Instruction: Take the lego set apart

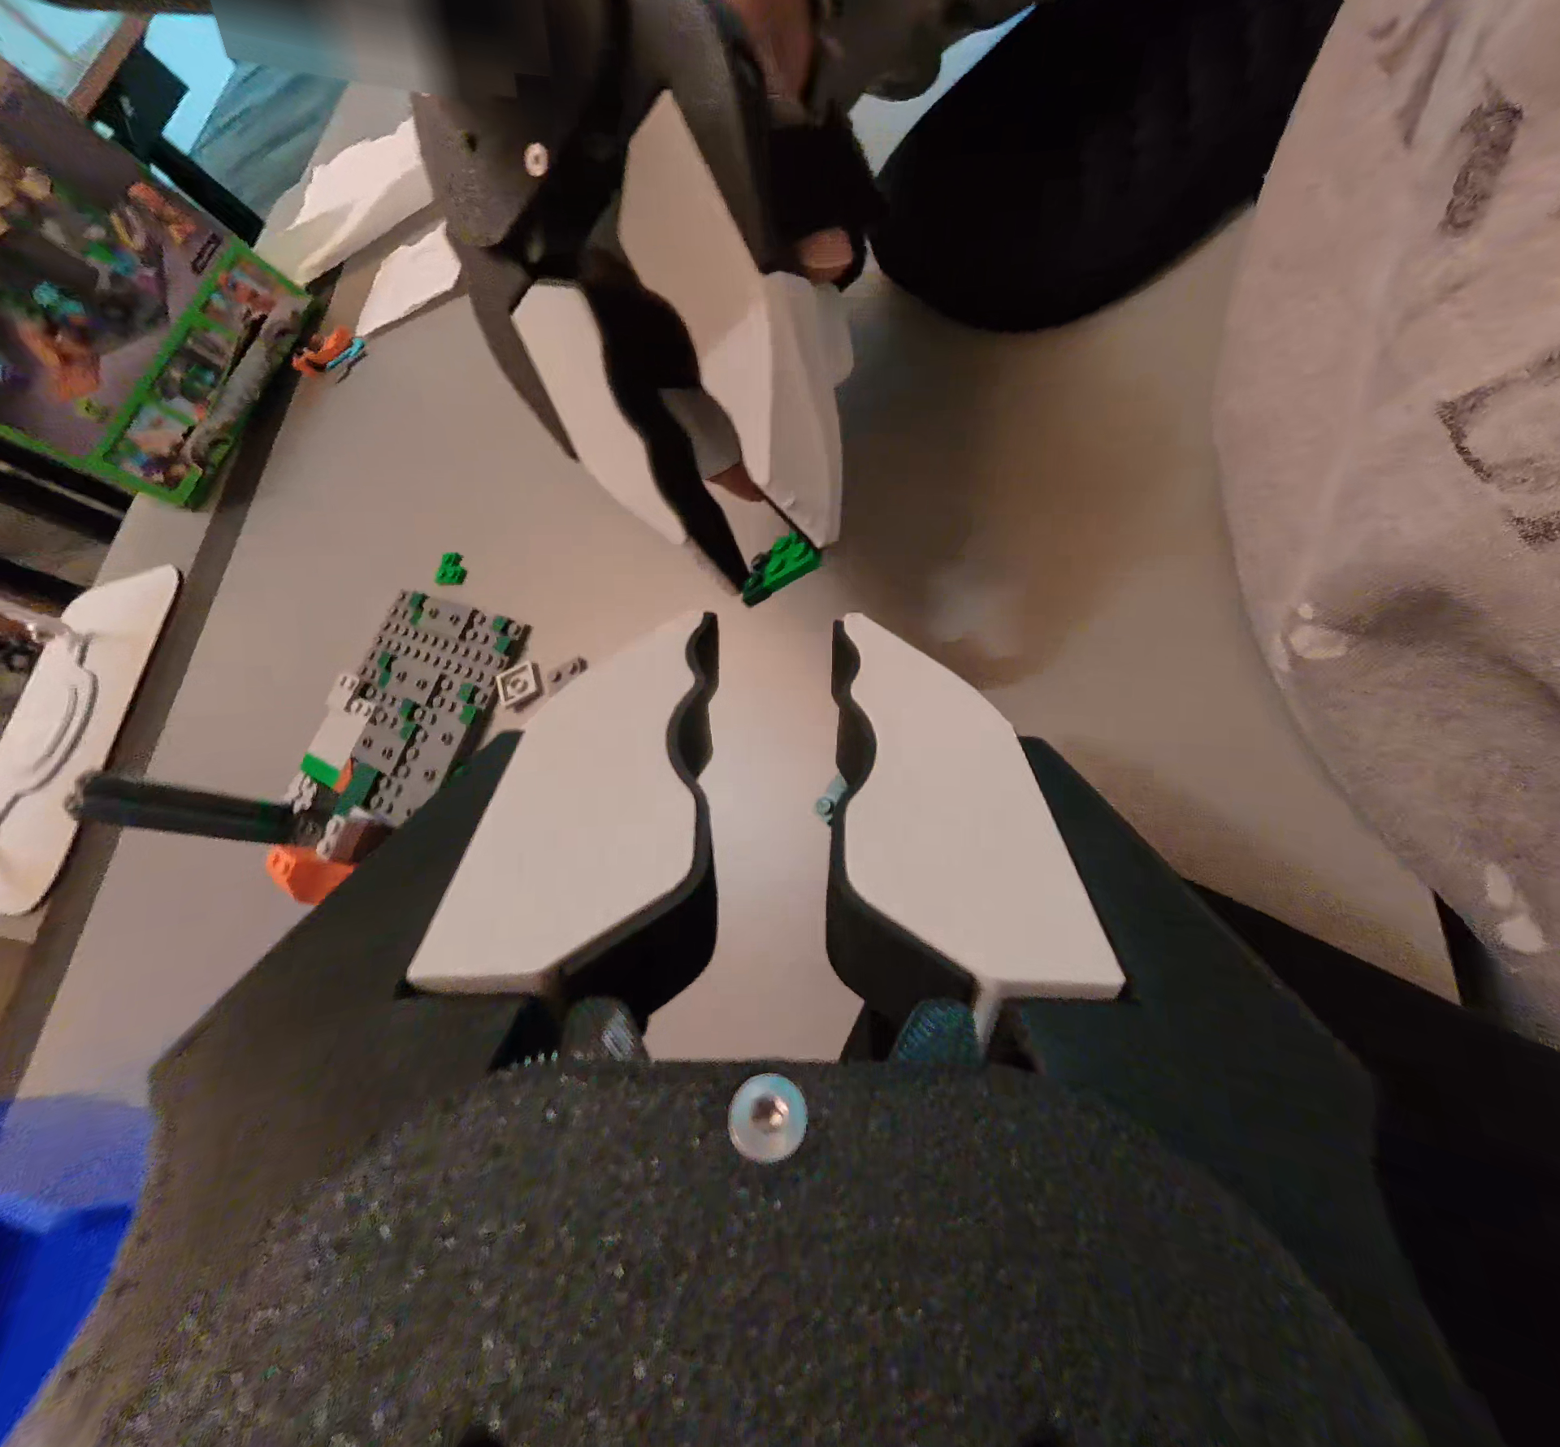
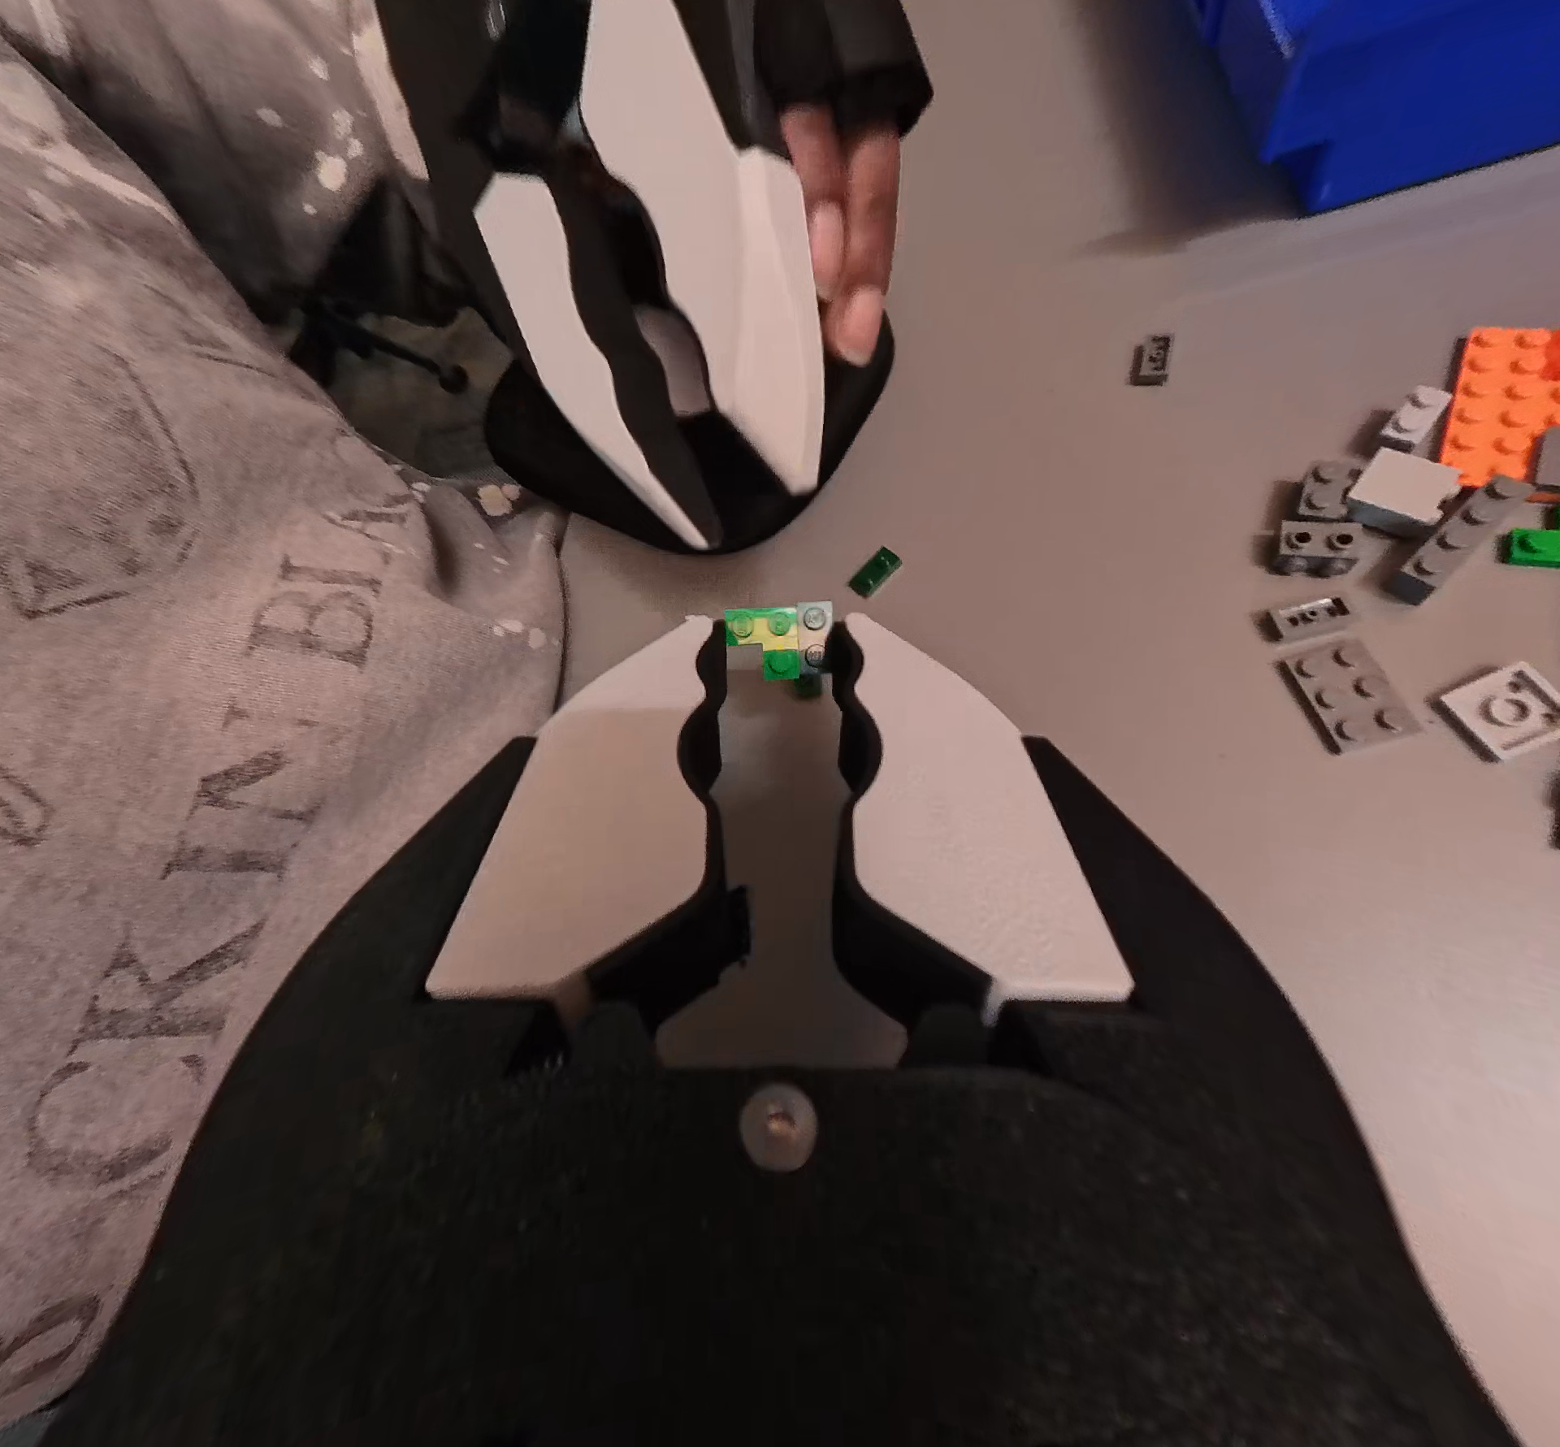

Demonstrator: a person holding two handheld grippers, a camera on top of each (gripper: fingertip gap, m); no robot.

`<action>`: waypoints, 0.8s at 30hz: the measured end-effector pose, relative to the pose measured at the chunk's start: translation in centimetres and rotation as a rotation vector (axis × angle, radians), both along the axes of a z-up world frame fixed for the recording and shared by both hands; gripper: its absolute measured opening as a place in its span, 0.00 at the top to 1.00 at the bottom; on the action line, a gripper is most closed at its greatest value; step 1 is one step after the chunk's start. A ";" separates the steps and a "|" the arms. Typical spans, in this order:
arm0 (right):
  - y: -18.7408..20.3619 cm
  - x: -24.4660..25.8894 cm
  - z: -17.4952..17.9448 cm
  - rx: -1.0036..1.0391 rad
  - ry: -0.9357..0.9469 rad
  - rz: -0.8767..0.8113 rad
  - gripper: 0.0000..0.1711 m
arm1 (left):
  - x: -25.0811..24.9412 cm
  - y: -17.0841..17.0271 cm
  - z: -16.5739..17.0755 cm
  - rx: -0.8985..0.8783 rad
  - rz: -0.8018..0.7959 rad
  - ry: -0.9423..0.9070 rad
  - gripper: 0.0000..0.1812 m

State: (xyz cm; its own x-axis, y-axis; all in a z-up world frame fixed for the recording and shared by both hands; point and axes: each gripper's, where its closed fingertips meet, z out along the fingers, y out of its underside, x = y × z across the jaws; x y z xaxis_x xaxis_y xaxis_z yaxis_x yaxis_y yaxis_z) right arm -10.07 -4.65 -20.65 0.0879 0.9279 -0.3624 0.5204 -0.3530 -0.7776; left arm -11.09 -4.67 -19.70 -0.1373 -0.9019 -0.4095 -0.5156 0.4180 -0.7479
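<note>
My right gripper (image 2: 777, 630) is shut on a small cluster of green, yellow and grey lego plates (image 2: 778, 641), held at its fingertips above the grey table (image 2: 1055, 858). In the left wrist view the same cluster (image 1: 781, 569) sits between the right gripper's tips (image 1: 778, 562). My left gripper (image 1: 775, 630) is open and empty, just in front of that cluster; it also shows in the right wrist view (image 2: 753, 516). A small dark green plate (image 2: 876, 569) sits just beyond the cluster. The partly stripped grey lego build (image 1: 422, 697) lies to the left, with an orange base (image 1: 308, 870).
Loose grey plates (image 2: 1351, 693), a white tile (image 2: 1503, 710) and an orange plate (image 2: 1507, 410) lie at the right. A blue bin (image 2: 1367, 30) stands at the back right. A lego box (image 1: 127, 326) and a white tray (image 1: 67, 731) are at the left. A person's grey sweatshirt (image 2: 211, 562) borders the table. The tips of both grippers are at nearly the same place. The partly stripped grey lego build (image 1: 422, 697) is about 20 cm from both grippers' fingertips. From either gripper's tips it is about 20 cm to the orange base (image 1: 308, 870).
</note>
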 end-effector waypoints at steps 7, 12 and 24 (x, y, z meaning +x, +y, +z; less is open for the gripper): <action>-0.7 -0.6 0.5 -0.031 0.031 0.034 0.86 | 1.3 -0.7 -0.9 0.082 -0.054 0.029 0.88; -1.1 -0.7 0.5 -0.069 0.043 0.053 0.86 | 1.4 -0.8 -0.9 0.108 -0.067 0.023 0.92; -1.6 -0.9 1.4 -0.221 0.135 0.092 0.86 | 1.6 -1.5 -0.2 0.134 -0.094 -0.022 0.96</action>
